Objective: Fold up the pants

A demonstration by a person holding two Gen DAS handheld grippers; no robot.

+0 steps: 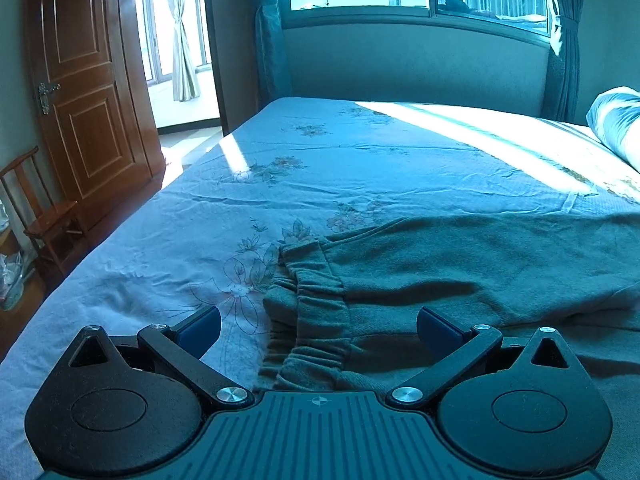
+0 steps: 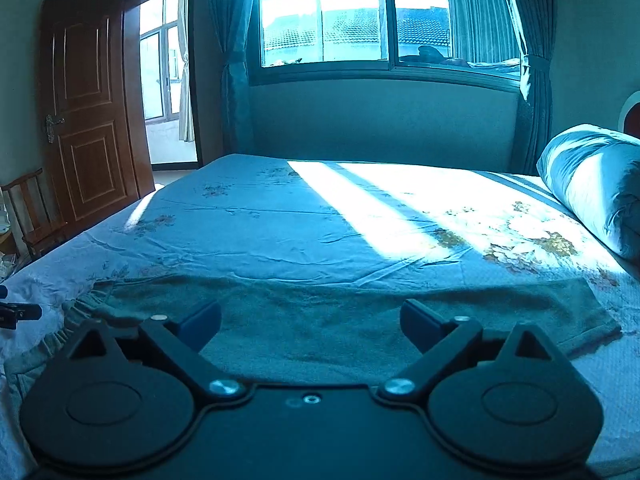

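Pants (image 1: 460,276): grey-green fleece, elastic waistband (image 1: 316,312), laid flat and lengthwise across the near part of the bed. In the left wrist view the gathered waistband sits directly ahead of the left gripper (image 1: 319,330), between its two fingers, with the legs running off to the gripper's right. In the right wrist view the pants (image 2: 340,312) stretch across the whole span in front of the right gripper (image 2: 311,322); the waistband end lies far to its left, the leg hem (image 2: 596,312) to its right.

Left gripper: fingers spread wide, blue pads (image 1: 200,328) apart, nothing held; whether it touches the cloth cannot be told.

Right gripper: fingers likewise spread wide, nothing between the pads, poised above the leg fabric.

Bed sheet (image 1: 320,168): pale blue with floral print, creased, extending ahead of both grippers; a sunlit band crosses it ahead and to the right.

Rolled quilt (image 2: 596,196): on the bed, far right of the right gripper.

Window (image 2: 352,16): on the wall straight ahead beyond the bed, curtains (image 2: 230,60) tied at each side.

Wooden door (image 1: 88,92): ahead-left, standing open.

Wooden chair (image 1: 44,216): left of the left gripper, beside the bed.

A small dark part of the other tool (image 2: 16,314) shows at the left edge of the right wrist view.
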